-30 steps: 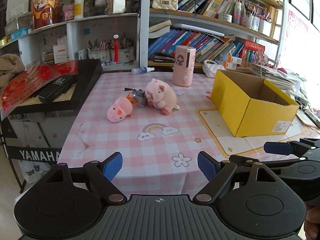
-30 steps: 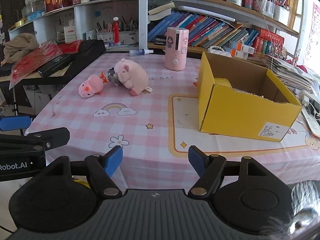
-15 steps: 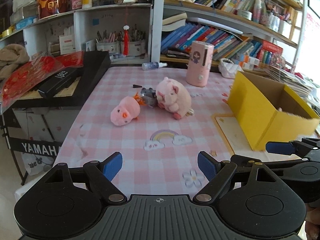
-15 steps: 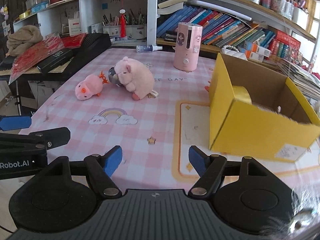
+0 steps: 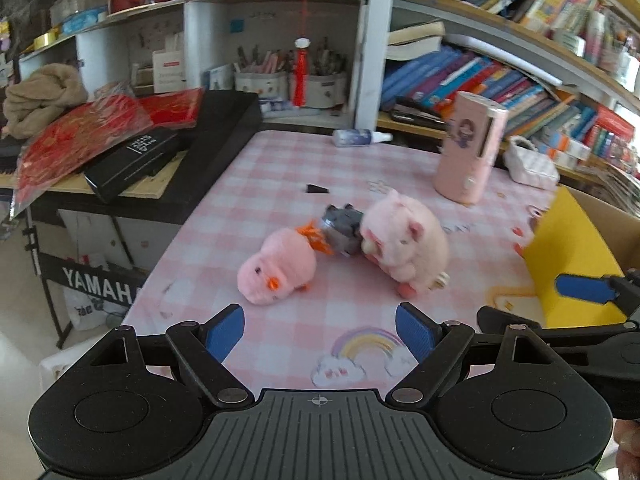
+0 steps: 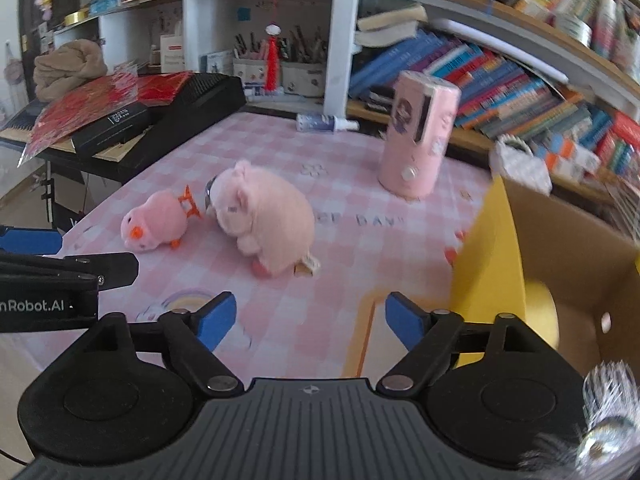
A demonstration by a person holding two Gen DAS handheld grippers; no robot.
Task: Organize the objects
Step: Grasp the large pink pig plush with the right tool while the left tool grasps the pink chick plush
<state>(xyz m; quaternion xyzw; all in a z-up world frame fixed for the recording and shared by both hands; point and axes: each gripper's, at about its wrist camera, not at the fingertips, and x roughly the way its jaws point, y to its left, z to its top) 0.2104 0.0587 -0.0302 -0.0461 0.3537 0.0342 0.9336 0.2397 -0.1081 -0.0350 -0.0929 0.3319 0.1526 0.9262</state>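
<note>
Pink plush everywhere: a small pink chick (image 5: pixel 276 266) lies on the checked surface (image 5: pixel 280 184), a grey toy (image 5: pixel 340 228) wedged between it and the bigger pink pig (image 5: pixel 404 246). Just right stands the yellow box (image 6: pixel 492 256), open-topped. Both the left gripper (image 5: pixel 319 330) and right gripper (image 6: pixel 306 318) hover with fingers spread wide, holding nothing.

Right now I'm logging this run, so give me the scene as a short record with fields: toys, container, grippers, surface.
toys: small pink plush, big pink plush pig, gray toy wedged between them
container: yellow box, open top, right of the toys
other item: pink cylinder, upright behind the pig
left gripper: open, empty, facing the toys
right gripper: open, empty, between pig and box
surface: pink checked tablecloth
</note>
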